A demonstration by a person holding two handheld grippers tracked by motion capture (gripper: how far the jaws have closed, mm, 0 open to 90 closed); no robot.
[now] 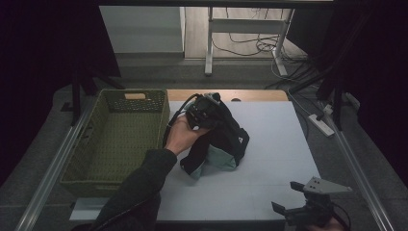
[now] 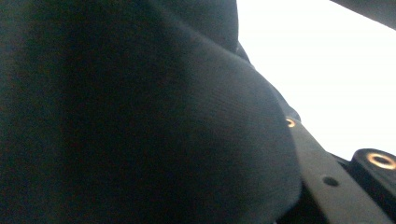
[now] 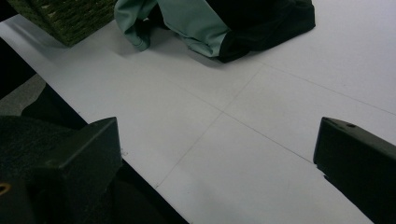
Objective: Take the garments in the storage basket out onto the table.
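While the left gripper [image 1: 208, 111] is closed down on the top of the black-and-mint garment [image 1: 219, 144], bunched mid-table just right of the woven basket [image 1: 115, 139], that cloth sits right at its fingers. The basket lies directly to the garment's left, long axis running away from the person. Right gripper [image 1: 308, 208] sits near the table's front edge, jaws wide apart, holding nothing, well clear.
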